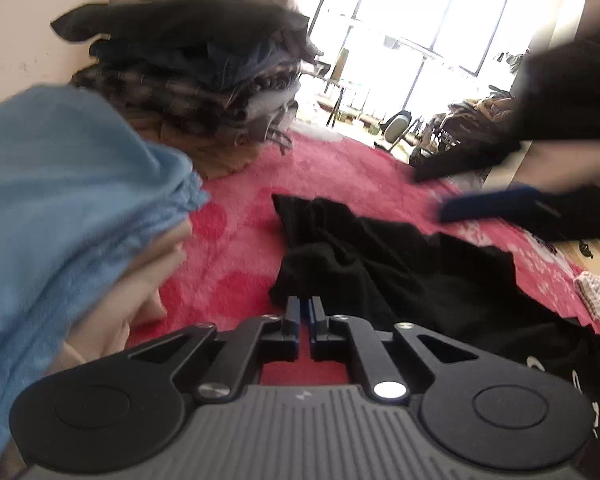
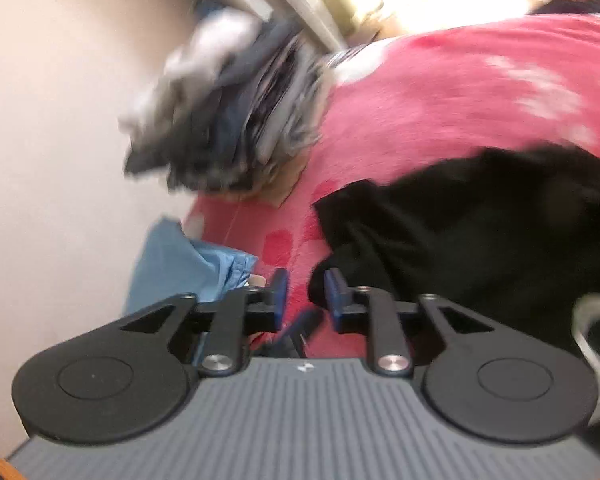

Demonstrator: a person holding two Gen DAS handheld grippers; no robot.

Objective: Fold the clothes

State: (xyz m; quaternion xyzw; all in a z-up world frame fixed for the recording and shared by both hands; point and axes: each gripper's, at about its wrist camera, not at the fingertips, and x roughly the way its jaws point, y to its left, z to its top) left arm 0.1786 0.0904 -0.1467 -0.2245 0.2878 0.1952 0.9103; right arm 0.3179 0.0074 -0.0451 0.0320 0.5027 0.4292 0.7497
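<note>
Left gripper point(image 1: 305, 312) nearly closed, pads a sliver apart, gripping nothing, just short of crumpled black cotton garment point(image 1: 380, 256) lying on red fleece blanket point(image 1: 236, 216). Right gripper point(image 2: 306, 294) parted, empty, over blanket beside garment. Tall stack of folded clothes point(image 1: 204, 64) behind; light-blue folded cloth point(image 1: 60, 184) left.

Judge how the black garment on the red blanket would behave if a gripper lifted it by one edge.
The black garment lies rumpled in soft folds, so it would probably drape limply rather than hold shape. It looks thin, likely light. The fuzzy red blanket may drag on it slightly.
</note>
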